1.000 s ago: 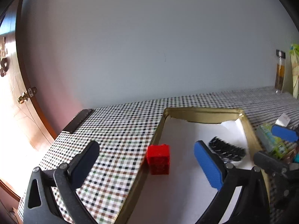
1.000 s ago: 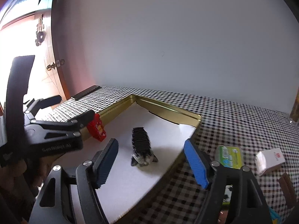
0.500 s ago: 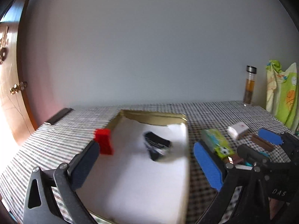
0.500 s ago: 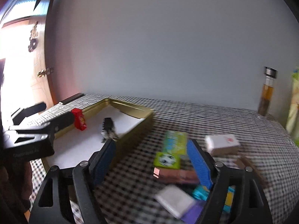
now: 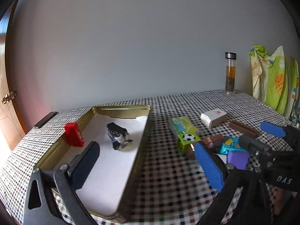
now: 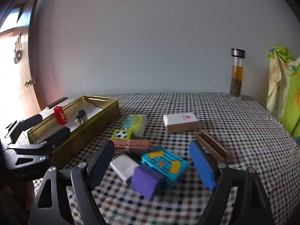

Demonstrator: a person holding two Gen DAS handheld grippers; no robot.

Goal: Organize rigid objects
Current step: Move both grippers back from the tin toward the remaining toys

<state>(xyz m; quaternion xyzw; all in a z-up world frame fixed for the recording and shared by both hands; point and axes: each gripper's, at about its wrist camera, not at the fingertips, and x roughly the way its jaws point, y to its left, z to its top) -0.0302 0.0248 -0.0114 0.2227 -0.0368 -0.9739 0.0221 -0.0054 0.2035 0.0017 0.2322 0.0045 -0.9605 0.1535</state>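
A gold tin tray (image 5: 141, 142) (image 6: 93, 123) with a white liner holds a red block (image 5: 73, 134) (image 6: 60, 115) and a black-and-white block (image 5: 118, 137) (image 6: 81, 116). To its right lies a pile: a green soccer box (image 6: 129, 128), a white box (image 6: 180, 124), a brown bar (image 6: 130, 144), a teal block (image 6: 164, 162), a purple block (image 6: 145, 181) and a white block (image 6: 122, 166). My left gripper (image 5: 148, 166) is open and empty over the tray's right rim. My right gripper (image 6: 151, 166) is open and empty, low over the purple and teal blocks.
The table has a checkered cloth (image 6: 234, 131). A glass bottle with amber liquid (image 6: 237, 74) stands at the back right. A green patterned cloth (image 6: 283, 93) hangs at the right edge. A wooden door (image 6: 20, 71) is on the left. Brown sticks (image 6: 211, 146) lie right of the pile.
Both grippers have swung right, away from the tray. The pile of blocks has come into view and my right gripper now hovers close over it. Both stay open.
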